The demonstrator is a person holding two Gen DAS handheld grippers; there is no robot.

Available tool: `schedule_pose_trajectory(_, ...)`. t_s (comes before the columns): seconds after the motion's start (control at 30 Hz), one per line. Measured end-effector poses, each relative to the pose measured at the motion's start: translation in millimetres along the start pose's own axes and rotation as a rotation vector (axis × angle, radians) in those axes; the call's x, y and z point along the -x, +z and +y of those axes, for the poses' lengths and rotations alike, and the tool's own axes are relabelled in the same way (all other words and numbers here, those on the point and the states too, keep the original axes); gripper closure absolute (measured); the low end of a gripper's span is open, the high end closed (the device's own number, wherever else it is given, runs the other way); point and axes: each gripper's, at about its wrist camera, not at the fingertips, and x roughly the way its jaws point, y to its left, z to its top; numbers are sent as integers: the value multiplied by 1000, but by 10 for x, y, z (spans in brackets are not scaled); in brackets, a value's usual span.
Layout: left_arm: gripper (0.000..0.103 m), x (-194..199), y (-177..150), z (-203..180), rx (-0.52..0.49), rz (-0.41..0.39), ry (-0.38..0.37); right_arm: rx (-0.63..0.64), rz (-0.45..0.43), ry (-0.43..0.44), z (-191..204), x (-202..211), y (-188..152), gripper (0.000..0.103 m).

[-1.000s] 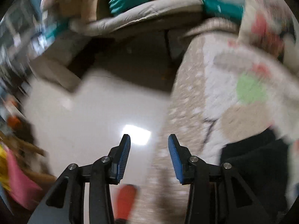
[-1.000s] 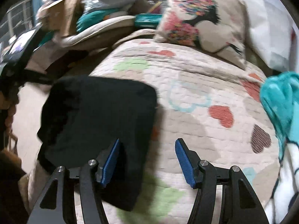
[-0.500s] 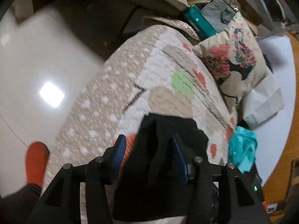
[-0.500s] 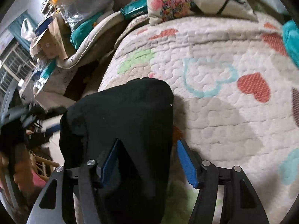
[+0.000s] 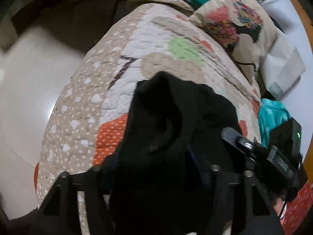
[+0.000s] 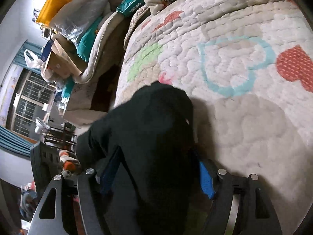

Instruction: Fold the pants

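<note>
The black pants lie folded on the heart-patterned quilt near the bed's edge. My left gripper is open, its fingers on either side of the near end of the pants, the cloth covering both fingertips. The pants also show in the right wrist view. My right gripper is open with its blue pads straddling the near end of the pants; the cloth fills the gap between them. The right gripper's body shows in the left wrist view.
A floral pillow and a teal cloth lie on the bed beyond the pants. The glossy floor drops away left of the bed. Boxes, bags and bedding pile up beside the bed, with a window behind.
Both grippers have moved down and forward over the near end of the pants. The left one swung from the floor to the bed. The cloth now lies between both pairs of fingers.
</note>
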Motion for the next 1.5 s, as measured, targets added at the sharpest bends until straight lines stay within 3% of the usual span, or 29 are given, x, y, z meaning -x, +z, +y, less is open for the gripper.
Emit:
schedule_pose_trajectory(0.03,61,7,-3,-16,-3,5,-14,2,15,2,20,-8,16,46)
schedule_pose_trajectory(0.1,65,27,11,-72,-12,4,-25,17,21,3,61,23,39,65)
schedule_pose_trajectory(0.2,69,22,111,-163,-2,4,-61,48,3,-2,144,110,96,75)
schedule_pose_trajectory(0.3,69,-42,274,-306,-7,-1,-87,73,-43,-19,201,252,230,77)
schedule_pose_trajectory(0.4,69,-177,420,-506,-38,-6,-105,76,-87,-38,165,411,439,77)
schedule_pose_trajectory(0.47,62,-391,533,-601,-34,27,-92,58,-103,-69,70,473,566,77)
schedule_pose_trajectory(0.57,54,-621,606,-568,9,59,-60,28,-72,-227,-177,412,693,57)
schedule_pose_trajectory(0.6,53,-626,619,-532,29,63,-89,19,-62,-269,-252,403,693,52)
schedule_pose_trajectory(0.67,52,-572,649,-482,47,61,-132,0,-83,-262,-346,482,634,46)
schedule_pose_trajectory(0.83,52,-309,630,-350,69,25,-179,38,-141,-294,-240,791,449,45)
schedule_pose_trajectory(1.03,50,397,212,-368,-3,-182,16,97,-224,-287,-16,1347,-68,45)
schedule_pose_trajectory(1.1,50,591,1,-400,-58,-287,136,125,-268,-303,44,1503,-292,42)
schedule_pose_trajectory(1.2,50,651,-190,-432,-98,-357,241,111,-345,-344,17,1624,-574,40)
schedule_pose_trajectory(1.23,50,617,-185,-437,-87,-361,257,89,-345,-352,-23,1625,-609,40)
schedule_pose_trajectory(1.33,50,552,-162,-430,-40,-331,193,13,-363,-347,-107,1605,-621,40)
schedule_pose_trajectory(1.43,50,604,-207,-510,-169,-410,283,131,-425,-436,7,1654,-602,40)
schedule_pose_trajectory(1.5,50,631,-124,-440,-147,-430,300,113,-454,-444,-28,1667,-510,40)
